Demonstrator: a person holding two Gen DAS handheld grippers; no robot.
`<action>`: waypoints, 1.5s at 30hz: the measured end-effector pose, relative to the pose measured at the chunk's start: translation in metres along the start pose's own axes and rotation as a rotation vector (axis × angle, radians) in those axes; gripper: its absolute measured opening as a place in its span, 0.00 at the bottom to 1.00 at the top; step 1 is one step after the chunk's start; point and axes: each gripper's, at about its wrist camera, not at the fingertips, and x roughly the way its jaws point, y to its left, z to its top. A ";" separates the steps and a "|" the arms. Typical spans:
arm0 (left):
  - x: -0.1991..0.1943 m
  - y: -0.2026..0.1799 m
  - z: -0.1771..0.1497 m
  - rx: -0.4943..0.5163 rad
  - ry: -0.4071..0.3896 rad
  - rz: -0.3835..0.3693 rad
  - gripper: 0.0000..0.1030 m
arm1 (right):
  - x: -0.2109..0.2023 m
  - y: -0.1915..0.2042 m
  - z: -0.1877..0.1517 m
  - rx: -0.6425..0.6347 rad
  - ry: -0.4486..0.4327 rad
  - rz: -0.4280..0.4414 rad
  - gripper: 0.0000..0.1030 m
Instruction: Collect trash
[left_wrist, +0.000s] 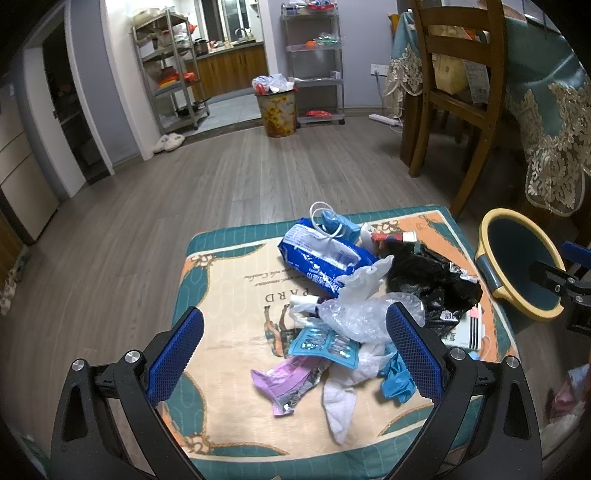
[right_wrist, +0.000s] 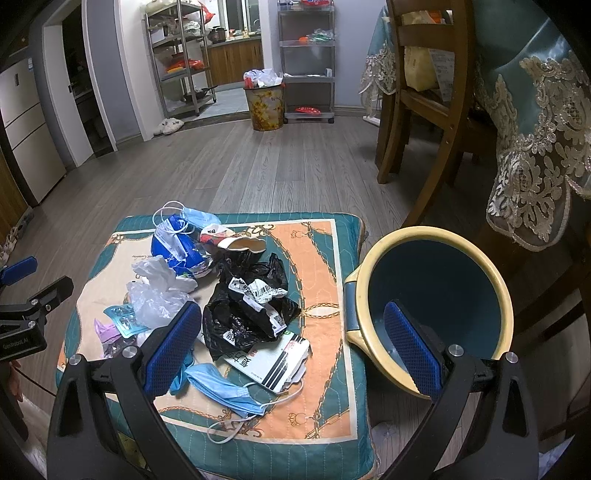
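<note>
- Trash lies in a heap on a patterned cushion (right_wrist: 325, 258), spread from its far left corner toward the near middle.
- Blue packet (left_wrist: 321, 254) sits at the far side of the heap, with a white-looped face mask (left_wrist: 332, 221) touching its far edge.
- Black bag (right_wrist: 251, 310) fills the middle of the pile; a white labelled scrap rests on top of it.
- Clear plastic (left_wrist: 354, 314) lies crumpled just beside the black bag, on its left.
- Blister pack (left_wrist: 325, 345), purple wrapper (left_wrist: 288, 384) and white tissue (left_wrist: 340, 402) lie at the near edge, touching one another.
- Second blue mask (right_wrist: 225, 387) lies near the right hand-held gripper, beside a striped white booklet (right_wrist: 273, 362).
- Bin (right_wrist: 436, 302), yellow-rimmed and dark blue inside, stands tilted just right of the cushion, mouth toward the cameras.
- Left hand-held gripper (left_wrist: 295, 354) hovers over the near trash, jaws spread wide, grasping nothing.
- Right hand-held gripper (right_wrist: 295, 347) is likewise released, one finger over the pile, the other in front of the bin's mouth.
</note>
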 end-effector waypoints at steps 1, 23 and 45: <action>0.000 0.000 0.001 -0.001 0.001 0.000 0.95 | 0.000 0.000 0.000 0.000 0.000 -0.001 0.94; -0.009 0.001 0.008 0.012 -0.031 -0.015 0.95 | -0.001 -0.005 0.001 0.046 0.042 0.050 0.94; 0.079 -0.004 0.040 0.139 0.102 -0.157 0.94 | 0.084 0.010 0.027 -0.211 0.188 0.279 0.82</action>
